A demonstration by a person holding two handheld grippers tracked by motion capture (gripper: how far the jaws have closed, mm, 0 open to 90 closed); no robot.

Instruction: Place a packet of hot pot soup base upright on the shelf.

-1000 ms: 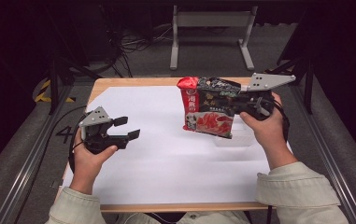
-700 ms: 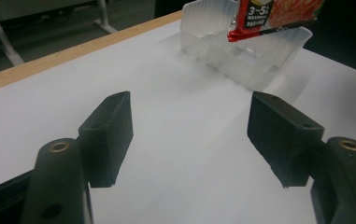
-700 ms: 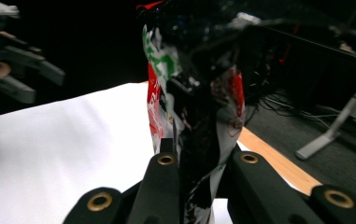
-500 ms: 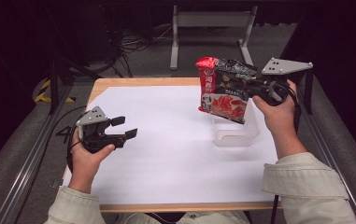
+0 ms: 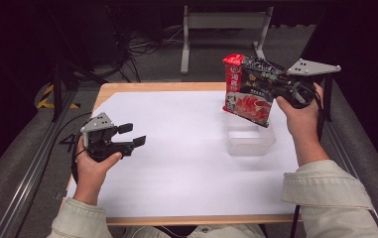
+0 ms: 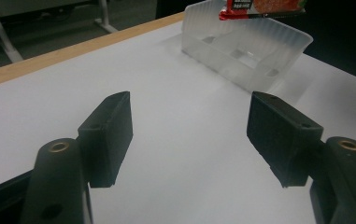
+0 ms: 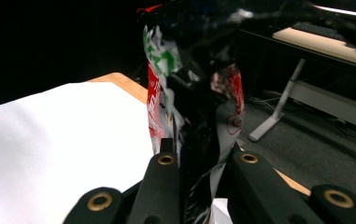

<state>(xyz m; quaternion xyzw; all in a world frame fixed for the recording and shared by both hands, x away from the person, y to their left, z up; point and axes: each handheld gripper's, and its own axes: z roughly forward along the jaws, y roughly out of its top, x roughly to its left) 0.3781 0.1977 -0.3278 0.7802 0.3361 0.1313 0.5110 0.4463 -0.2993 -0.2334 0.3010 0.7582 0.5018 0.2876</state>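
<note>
Since a second ago, the right gripper (image 5: 271, 88) has carried the red and black snack packet (image 5: 247, 89) up and toward the far right corner of the table; before, the packet hung lower, in front of the clear plastic tray (image 5: 248, 139), and now it hangs in the air above the tray's far edge. The left gripper (image 5: 129, 136) has kept its place.

White paper (image 5: 176, 163) covers most of the wooden table (image 5: 127, 88), whose light edge shows along the far side. Beyond it lie a dark floor with loose cables (image 5: 137, 44) and the grey legs of a stand (image 5: 226, 25). The room around is dim.

In the right gripper view the jaws are clamped tight on the crumpled packet (image 7: 194, 107), pinching its side so that it hangs upright. The left gripper (image 6: 189, 135) rests low over the bare paper at the table's left, jaws spread wide with nothing between them; the tray (image 6: 245, 51) stands well ahead of it.
</note>
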